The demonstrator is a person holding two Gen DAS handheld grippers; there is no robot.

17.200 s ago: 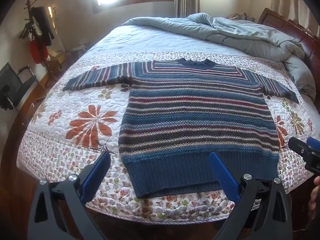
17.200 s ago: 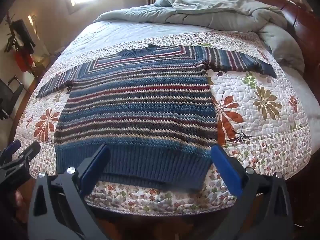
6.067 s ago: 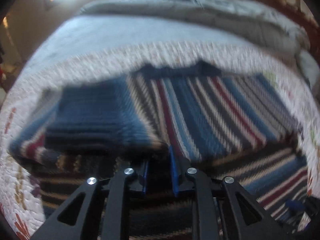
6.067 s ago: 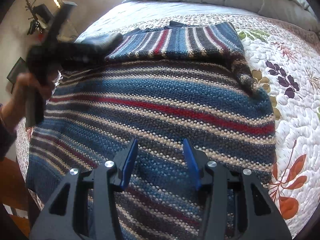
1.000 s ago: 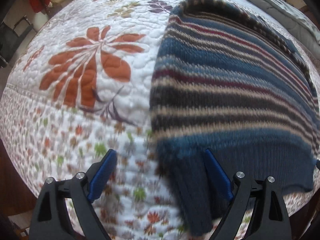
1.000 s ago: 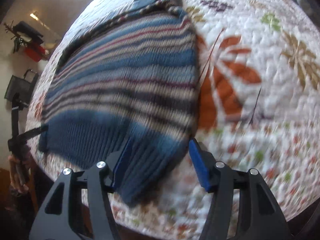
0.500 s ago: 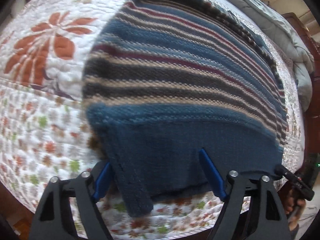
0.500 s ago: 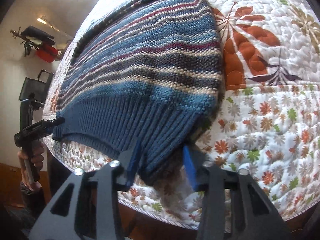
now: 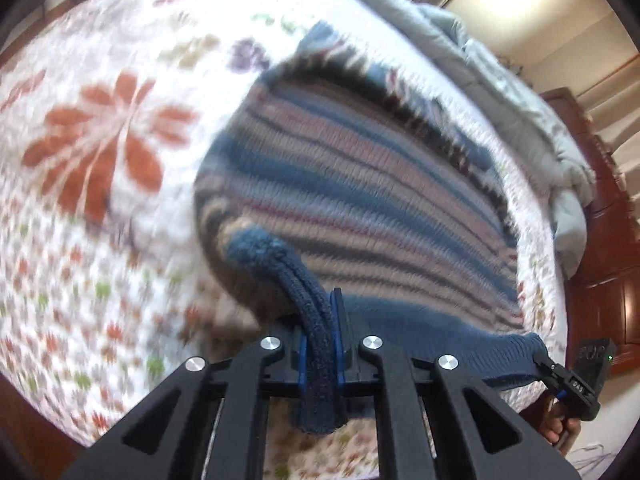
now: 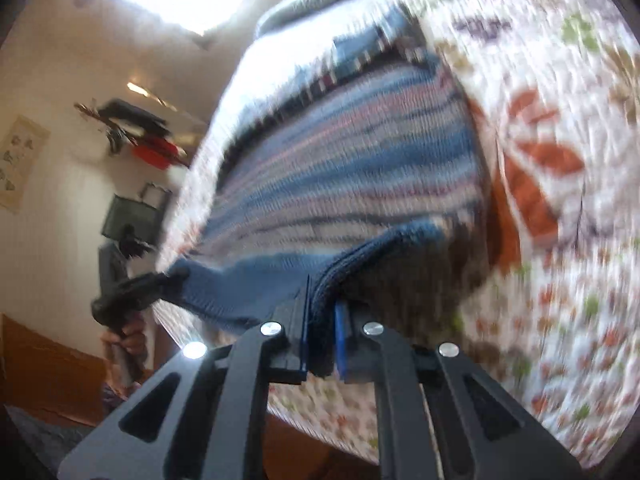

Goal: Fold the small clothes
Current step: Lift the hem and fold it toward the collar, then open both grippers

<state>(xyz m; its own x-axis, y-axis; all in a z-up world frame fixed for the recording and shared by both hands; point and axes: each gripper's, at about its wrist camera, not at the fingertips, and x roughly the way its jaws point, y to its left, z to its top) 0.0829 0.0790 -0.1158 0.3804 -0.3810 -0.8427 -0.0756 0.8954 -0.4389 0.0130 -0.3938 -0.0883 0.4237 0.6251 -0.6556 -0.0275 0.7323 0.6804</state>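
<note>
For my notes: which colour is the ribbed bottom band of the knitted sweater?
Solid dark blue ribbed hem, unlike the striped knitted sweater body; clearest in the left wrist view.

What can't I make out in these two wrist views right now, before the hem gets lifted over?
- Sweater sleeves: hidden under the body in both views.
- Collar: smeared by motion blur, right view.
- Bedspread beneath the raised hem: covered by the knit.
- Hem corner inside the left gripper: covered by its pads.
- Same for the right gripper.

Left gripper (image 9: 320, 344) clamped tight, right gripper (image 10: 322, 336) clamped tight, both angled downward
</note>
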